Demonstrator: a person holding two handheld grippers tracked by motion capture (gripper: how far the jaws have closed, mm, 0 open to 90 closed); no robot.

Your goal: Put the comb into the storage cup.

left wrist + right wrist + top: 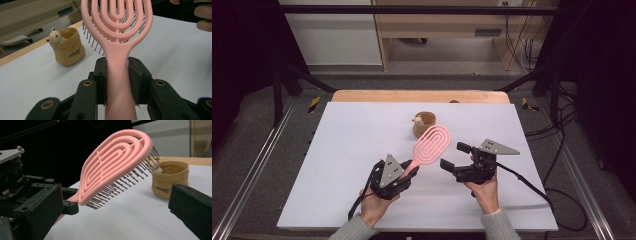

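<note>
Above the sheet (pixel 337 165), your L gripper (pixel 404 176) clamps the brush (pixel 432 145) by its handle, head up near the cup (pixel 424 124). R gripper (pixel 451 156) gapes beside it, empty. Step: carry. Next, probably tip it into cup, w/ handle steady.

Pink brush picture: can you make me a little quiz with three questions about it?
1. True or false: the left gripper is shut on the pink hairbrush handle.
2. Which way do the bristles face? A up, B down towards the table.
3. What little figure sits on the rim of the yellow pot?

Key: 1 true. 2 B. 3 a bear. The right gripper is open and holds nothing.
</note>
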